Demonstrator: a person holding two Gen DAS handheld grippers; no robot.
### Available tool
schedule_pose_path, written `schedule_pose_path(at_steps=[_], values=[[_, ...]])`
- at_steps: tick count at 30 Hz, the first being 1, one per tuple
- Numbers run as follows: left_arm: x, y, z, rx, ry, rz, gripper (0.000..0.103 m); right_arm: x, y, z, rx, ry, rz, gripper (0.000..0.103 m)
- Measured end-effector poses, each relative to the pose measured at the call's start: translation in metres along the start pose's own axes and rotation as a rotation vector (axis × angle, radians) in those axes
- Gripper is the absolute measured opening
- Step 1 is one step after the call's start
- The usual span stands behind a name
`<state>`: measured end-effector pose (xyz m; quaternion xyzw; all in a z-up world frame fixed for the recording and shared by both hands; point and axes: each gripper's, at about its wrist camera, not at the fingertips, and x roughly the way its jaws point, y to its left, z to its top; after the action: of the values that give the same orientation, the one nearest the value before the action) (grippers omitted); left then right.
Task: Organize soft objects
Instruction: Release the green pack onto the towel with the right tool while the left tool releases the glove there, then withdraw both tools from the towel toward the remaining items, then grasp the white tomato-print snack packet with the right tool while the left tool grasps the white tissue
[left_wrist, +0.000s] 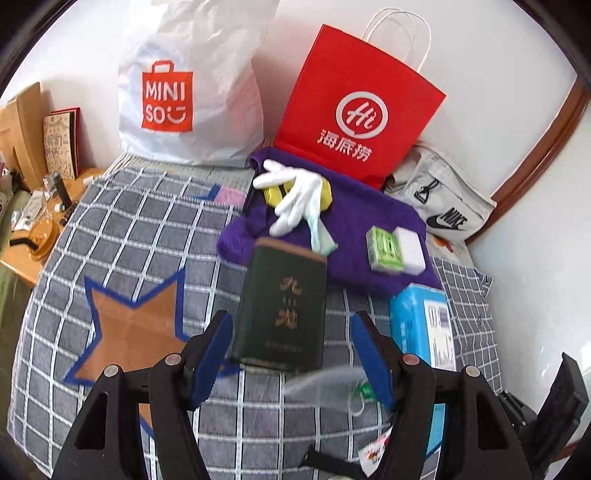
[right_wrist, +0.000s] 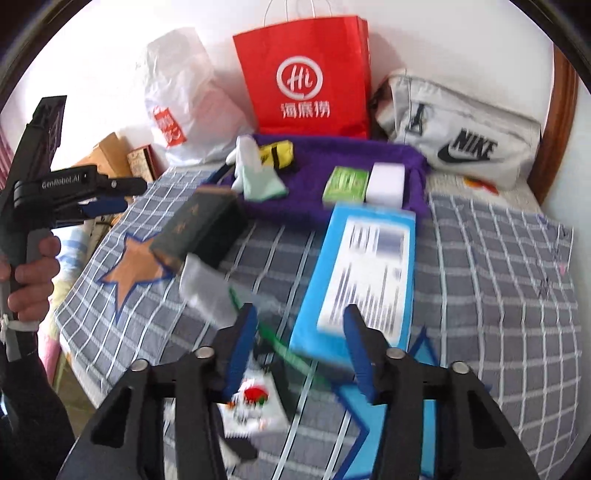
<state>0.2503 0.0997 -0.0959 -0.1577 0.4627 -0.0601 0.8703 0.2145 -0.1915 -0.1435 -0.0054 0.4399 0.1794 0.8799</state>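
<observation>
A checked grey bedspread (left_wrist: 155, 236) with orange star patches covers the bed and carries everything else. Against the wall at its far edge stand a white MINISO bag (left_wrist: 184, 85) and a red paper bag (left_wrist: 354, 110), with a grey Nike pouch (right_wrist: 461, 125) lying just to the right of the red one. In front of the bags a purple towel (left_wrist: 354, 218) is spread out; on it lie a white glove (left_wrist: 295, 195) draped over a yellow pouch (left_wrist: 325, 192), a pale green cloth (right_wrist: 266, 184) beside them, and farther right a green packet (left_wrist: 384, 247) touching a white sponge block (left_wrist: 410, 247). Nearer on the bedspread a blue box (right_wrist: 362, 273) lies flat, and a dark green box (left_wrist: 284, 306) lies to its left, its far end overlapping the towel's edge. A grey sock (right_wrist: 207, 291) lies blurred beside the dark green box, near a small white printed packet (right_wrist: 255, 402). The left gripper (left_wrist: 291, 354) hangs above the near end of the dark green box with its jaws apart and touching nothing; a hand (right_wrist: 33, 273) grips its handle. The right gripper (right_wrist: 299, 347) hovers over the blue box's near end, jaws apart with no pad pressing on anything.
</observation>
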Motion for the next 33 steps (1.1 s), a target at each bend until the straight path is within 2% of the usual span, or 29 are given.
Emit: schedule_pose_path(at_steps=[6, 14, 18, 19, 26, 28, 33], values=[[-0.001, 0.01, -0.025, -0.024, 0.027, -0.005, 0.065, 0.001, 0.016, -0.04, -0.013, 0.039, 0.04, 0.045], [-0.005, 0.023, -0.05, -0.035, 0.041, -0.009, 0.065, 0.021, 0.033, -0.071, -0.019, 0.095, 0.098, 0.046], [-0.006, 0.029, -0.062, -0.045, 0.053, -0.007, 0.065, 0.034, 0.046, -0.079, -0.074, 0.107, 0.036, 0.051], [-0.006, 0.03, -0.064, -0.042, 0.055, -0.007, 0.065, 0.038, 0.049, -0.082, -0.088, 0.109, 0.02, 0.055], [-0.011, 0.036, -0.078, -0.03, 0.054, -0.001, 0.065, 0.053, 0.056, -0.095, -0.122, 0.111, -0.022, 0.066], [-0.01, 0.037, -0.081, -0.035, 0.059, 0.0, 0.065, 0.056, 0.06, -0.097, -0.146, 0.105, -0.047, 0.066], [-0.009, 0.037, -0.086, -0.038, 0.066, -0.001, 0.065, 0.052, 0.068, -0.098, -0.216, 0.093, -0.099, 0.051]])
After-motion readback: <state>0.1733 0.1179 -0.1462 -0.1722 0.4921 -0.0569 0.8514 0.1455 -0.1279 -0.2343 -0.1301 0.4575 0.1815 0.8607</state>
